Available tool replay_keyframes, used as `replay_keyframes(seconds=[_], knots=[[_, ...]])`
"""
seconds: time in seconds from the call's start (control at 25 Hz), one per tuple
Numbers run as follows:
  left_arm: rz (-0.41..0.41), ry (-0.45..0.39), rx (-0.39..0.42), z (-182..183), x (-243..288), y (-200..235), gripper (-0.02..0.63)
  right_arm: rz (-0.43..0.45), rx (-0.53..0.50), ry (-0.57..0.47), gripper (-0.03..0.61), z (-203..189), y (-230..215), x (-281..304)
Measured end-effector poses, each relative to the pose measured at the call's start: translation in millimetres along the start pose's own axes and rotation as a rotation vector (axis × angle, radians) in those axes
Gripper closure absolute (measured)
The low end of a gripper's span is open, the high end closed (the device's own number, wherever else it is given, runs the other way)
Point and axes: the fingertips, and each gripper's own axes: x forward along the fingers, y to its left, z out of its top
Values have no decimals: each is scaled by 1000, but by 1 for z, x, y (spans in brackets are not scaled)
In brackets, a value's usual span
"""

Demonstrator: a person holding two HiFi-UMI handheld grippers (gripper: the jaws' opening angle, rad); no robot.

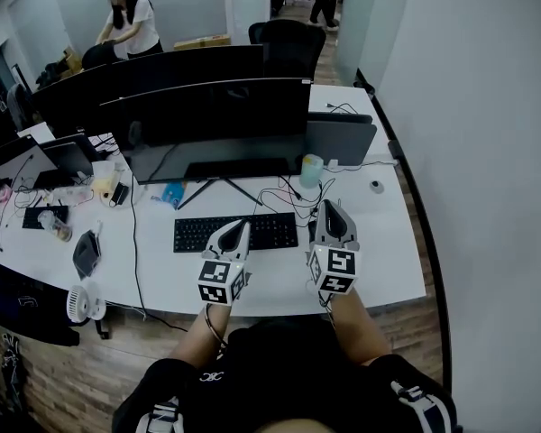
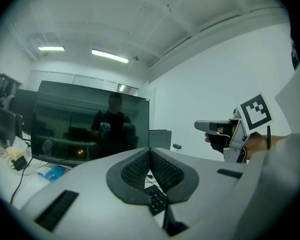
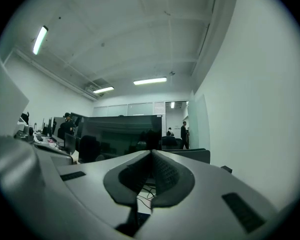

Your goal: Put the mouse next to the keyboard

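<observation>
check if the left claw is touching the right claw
Apart. The head view shows bare white desk between the left claw and the right claw, both shut.

The keyboard (image 1: pixel 198 234) is black and full-sized. It lies flat on the white table (image 1: pixel 153 273), just in front of the monitor (image 1: pixel 207 120), with its long side parallel to the screen. The left gripper (image 1: pixel 243 226) hangs over its middle, so part of the key field is hidden. In the left gripper view, a corner of its black keys (image 2: pixel 155 198) shows. A small dark thing (image 1: pixel 312 231) lies just off the keyboard's right end, in front of the monitor's right side. Whether it is the mouse cannot be told.
</observation>
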Motion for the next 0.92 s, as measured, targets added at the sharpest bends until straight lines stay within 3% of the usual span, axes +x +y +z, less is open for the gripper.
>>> replay_keyframes(seconds=[0.92], knots=[[1, 12, 5, -4, -7, -10, 600, 16, 6, 46, 565, -15, 5, -9]])
